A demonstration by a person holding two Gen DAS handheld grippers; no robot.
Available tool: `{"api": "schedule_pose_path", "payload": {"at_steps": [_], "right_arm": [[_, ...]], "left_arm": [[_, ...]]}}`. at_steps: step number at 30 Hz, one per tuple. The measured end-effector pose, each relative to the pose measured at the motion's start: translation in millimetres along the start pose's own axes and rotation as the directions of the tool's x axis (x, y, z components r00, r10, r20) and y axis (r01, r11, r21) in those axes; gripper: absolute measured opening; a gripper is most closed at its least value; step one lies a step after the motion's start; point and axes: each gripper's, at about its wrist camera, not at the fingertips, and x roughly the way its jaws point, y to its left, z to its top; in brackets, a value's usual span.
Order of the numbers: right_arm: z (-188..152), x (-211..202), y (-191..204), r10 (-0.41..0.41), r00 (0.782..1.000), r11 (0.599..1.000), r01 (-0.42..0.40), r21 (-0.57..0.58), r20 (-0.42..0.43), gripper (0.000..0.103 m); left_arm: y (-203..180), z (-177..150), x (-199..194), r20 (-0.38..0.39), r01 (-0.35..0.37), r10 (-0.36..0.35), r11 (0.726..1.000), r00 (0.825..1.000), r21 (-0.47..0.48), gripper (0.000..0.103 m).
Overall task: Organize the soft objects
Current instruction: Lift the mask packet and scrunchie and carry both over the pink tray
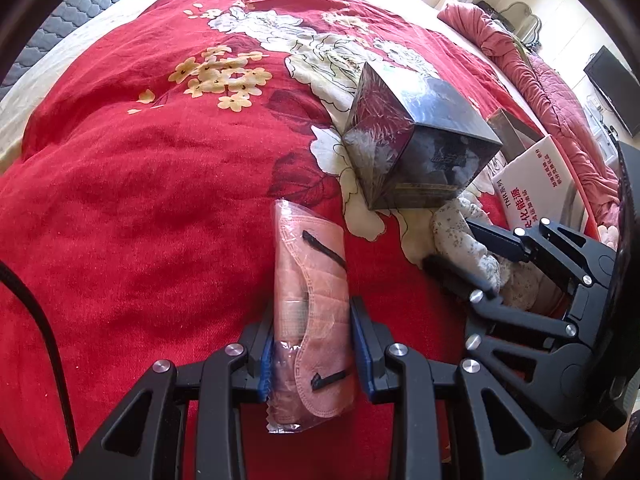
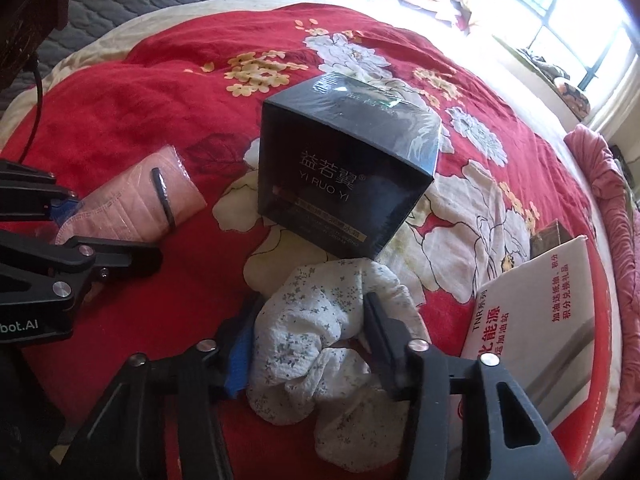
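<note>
Left claw: closed across a pink face mask sealed in a clear plastic sleeve, blue pads pressing its two long edges near the lower half. The packet's long axis runs straight ahead of the claw, along the line of the fingers, so most of its length projects forward over the red floral bedspread.

Right claw: closed on a crumpled white cloth with a small blue flower print, which bulges between and beyond the fingers.

Just ahead of both claws stands a glossy black cube-shaped carton, nearer the right one. To the right claw's right lies a white printed cardboard box.

Judgement: both soft items appear secured; lifting is the likely next step.
</note>
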Motion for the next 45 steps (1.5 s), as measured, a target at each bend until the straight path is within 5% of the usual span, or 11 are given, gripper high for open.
{"api": "schedule_pose_path", "payload": {"at_steps": [5,12,21,34,45], "right_arm": [[-4,-20,-20,0.094,0.991,0.983,-0.108,0.148,0.099,0.018],[-7,-63,-39,0.170,0.949,0.936,-0.240,0.256,0.266,0.014],[-12,-107,-50,0.166,0.915,0.921,-0.277,0.273,0.368,0.014],[-30,-191,-91,0.064,0.840,0.904,-0.277,0.325,0.538,0.014],[-79,-237,-150,-0.077,0.793,0.855,-0.259,0.449,0.605,0.014]], "left_arm": [[-1,-2,-4,0.018,-0.003,0.003,1.000,1.000,0.010,0.031],[-3,-3,-20,0.091,-0.007,0.006,1.000,0.996,0.012,0.021],[-15,-9,-53,0.195,0.032,-0.040,0.998,0.980,0.047,0.015],[-79,-2,-119,0.300,0.033,-0.076,0.989,0.951,0.145,0.015],[-155,10,-143,0.335,0.019,-0.113,0.962,0.936,0.271,0.015]]}}
